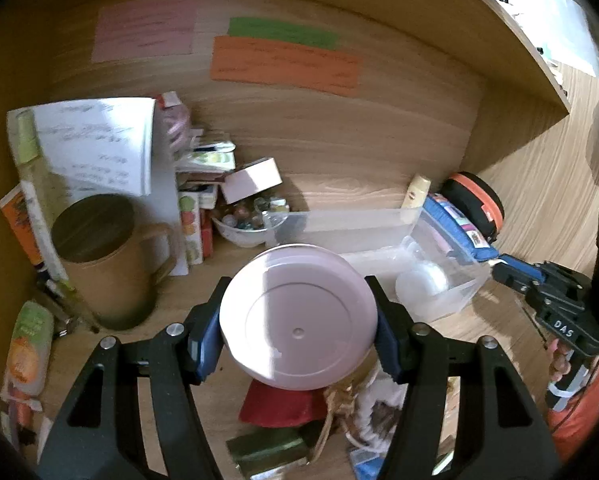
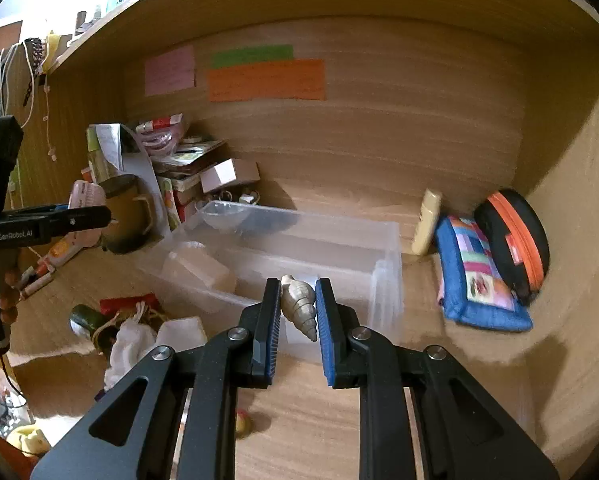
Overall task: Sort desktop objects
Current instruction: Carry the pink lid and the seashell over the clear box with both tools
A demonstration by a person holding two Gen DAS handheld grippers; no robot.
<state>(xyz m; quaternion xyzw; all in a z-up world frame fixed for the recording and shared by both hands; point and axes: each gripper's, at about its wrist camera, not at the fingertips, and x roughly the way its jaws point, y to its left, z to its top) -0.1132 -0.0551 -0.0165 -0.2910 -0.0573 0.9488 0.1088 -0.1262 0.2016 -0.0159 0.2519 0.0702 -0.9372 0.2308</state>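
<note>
In the left wrist view my left gripper point(image 1: 299, 316) is shut on a round pale pink lid or jar point(image 1: 299, 320), held above the desk in front of a clear plastic bin point(image 1: 379, 232). That bin holds a whitish lump point(image 1: 421, 280). In the right wrist view my right gripper point(image 2: 298, 306) is shut on a cream spiral seashell point(image 2: 299, 304), point down, just above the near wall of the clear bin point(image 2: 319, 248). The right gripper also shows at the right edge of the left view point(image 1: 511, 272); the left gripper reaches in at the left of the right view point(image 2: 95, 216).
A brown mug with a wooden lid point(image 1: 99, 256), papers, boxes and a bowl of small items point(image 1: 243, 228) crowd the back left. A blue patchwork pouch point(image 2: 479, 276), a black-and-orange case point(image 2: 511, 240) and a cream tube point(image 2: 427, 220) lie right of the bin. Red cloth, twine and wrappers point(image 2: 131, 316) litter the front.
</note>
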